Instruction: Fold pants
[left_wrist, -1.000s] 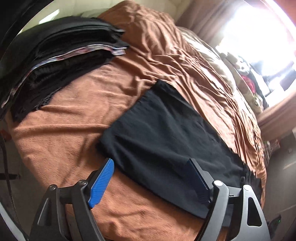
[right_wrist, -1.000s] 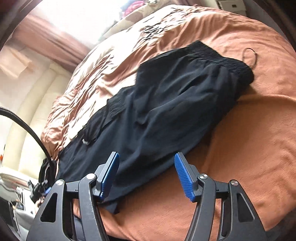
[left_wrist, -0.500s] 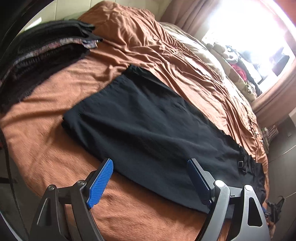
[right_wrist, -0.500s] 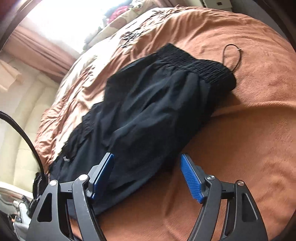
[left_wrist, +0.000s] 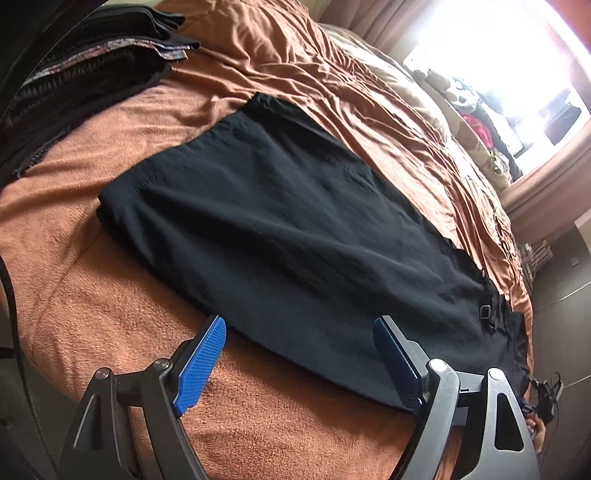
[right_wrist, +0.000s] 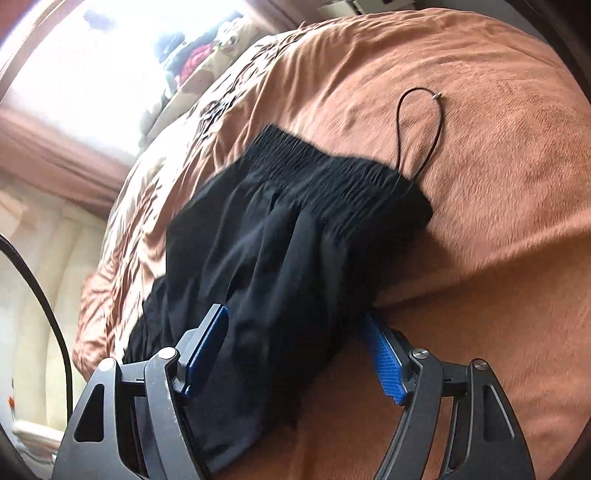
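we see the black pants (left_wrist: 295, 229) lying flat on the bed's brown blanket (left_wrist: 110, 325), legs laid together and the gathered elastic waistband (right_wrist: 332, 173) toward the bed's end, with a thin cord loop (right_wrist: 417, 129) just beside it. the left gripper (left_wrist: 299, 354) hangs over the near edge of the leg part, its jaws wide apart and holding nothing. the right gripper (right_wrist: 295, 350) also has its jaws apart, with the cloth's near edge between them but not pressed (we judge no grip yet). the fabric looks thin, light and limp, probably a little slippery, so it will sag and slide. we think it is best to pinch both layers at the near edge. a stack of folded clothes (left_wrist: 85, 62) lies well apart.
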